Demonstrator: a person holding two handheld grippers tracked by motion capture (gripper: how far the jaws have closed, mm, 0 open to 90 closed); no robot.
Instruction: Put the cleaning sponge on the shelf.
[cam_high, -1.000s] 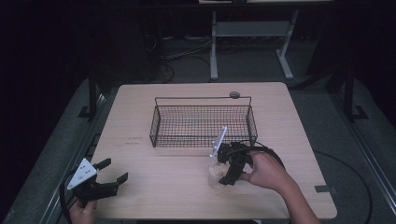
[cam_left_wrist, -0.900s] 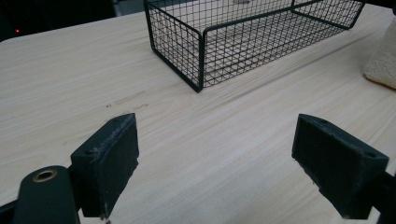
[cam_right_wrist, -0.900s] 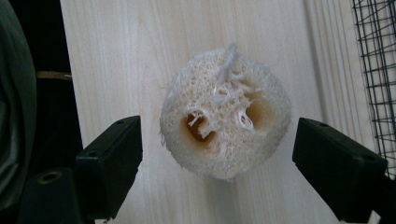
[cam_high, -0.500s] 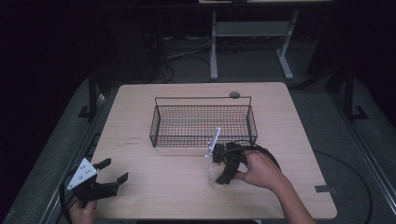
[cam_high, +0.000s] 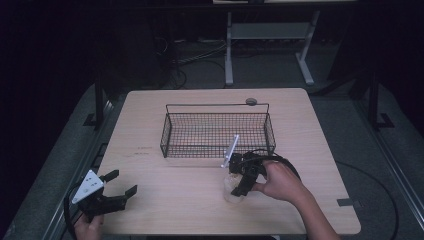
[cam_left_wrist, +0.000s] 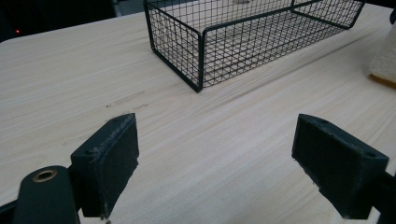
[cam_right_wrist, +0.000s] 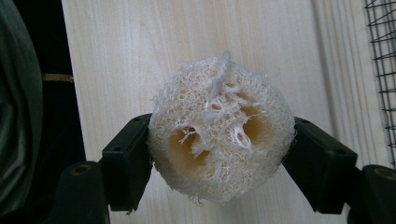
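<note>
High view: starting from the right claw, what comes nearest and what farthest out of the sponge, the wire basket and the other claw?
1. Loofah sponge: gripped between the right claw's jaws, near the table's front.
2. Wire basket: just beyond it, mid-table.
3. Left claw: open, far across at the front left corner.

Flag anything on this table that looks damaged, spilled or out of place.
Nothing stands out. The wire basket sits upright and square on the table. The loofah sponge, squeezed in the right gripper, is frayed, as loofah fibre is. The left gripper hangs open.
</note>
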